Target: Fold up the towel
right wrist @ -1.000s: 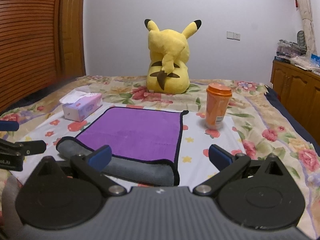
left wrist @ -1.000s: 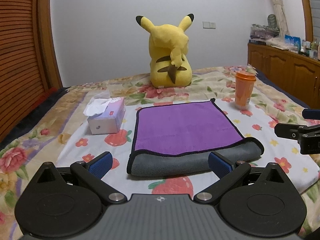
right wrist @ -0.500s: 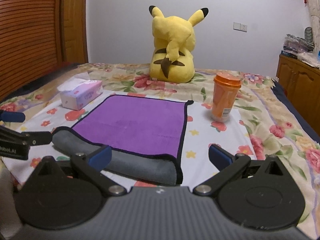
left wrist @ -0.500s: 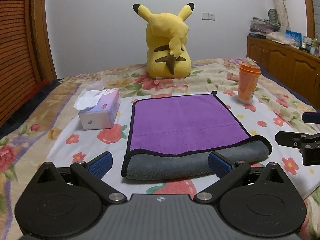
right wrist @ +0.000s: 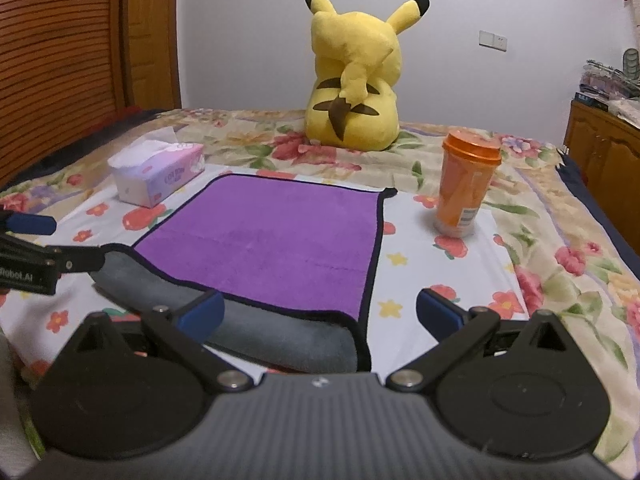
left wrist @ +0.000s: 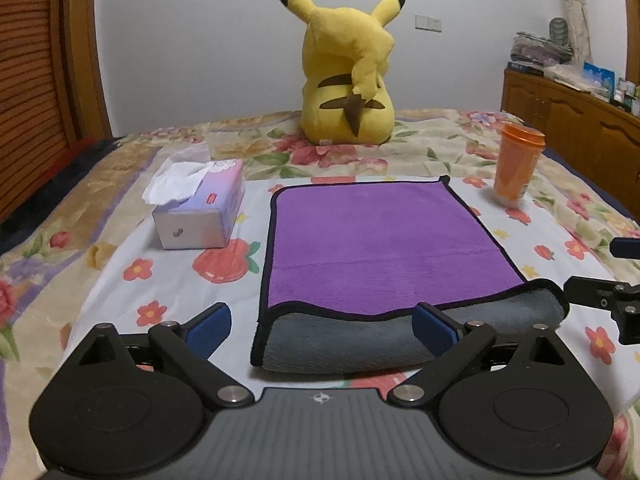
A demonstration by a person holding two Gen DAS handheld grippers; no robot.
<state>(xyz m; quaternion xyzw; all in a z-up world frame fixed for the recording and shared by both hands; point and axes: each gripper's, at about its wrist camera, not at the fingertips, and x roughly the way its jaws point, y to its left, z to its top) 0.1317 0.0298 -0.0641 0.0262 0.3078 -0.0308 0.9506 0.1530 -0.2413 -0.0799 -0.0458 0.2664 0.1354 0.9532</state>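
A purple towel [left wrist: 380, 240] with a black hem lies on the bed, its near edge folded so the grey underside [left wrist: 360, 340] shows as a rolled fold. It also shows in the right wrist view [right wrist: 276, 244]. My left gripper [left wrist: 322, 324] is open and empty, low over the towel's near left corner. My right gripper [right wrist: 320, 312] is open and empty over the near right corner. Each gripper shows at the edge of the other's view: the right one [left wrist: 608, 292] and the left one [right wrist: 36, 252].
A tissue box [left wrist: 200, 212] stands left of the towel. An orange lidded cup [left wrist: 516, 164] stands at its far right. A yellow Pikachu plush [left wrist: 348, 76] sits behind. A wooden cabinet [left wrist: 580, 120] is at the right, slatted wooden doors [left wrist: 28, 80] at the left.
Both grippers have moved forward and lower toward the towel's near folded edge. Both stay open. The towel has not moved.
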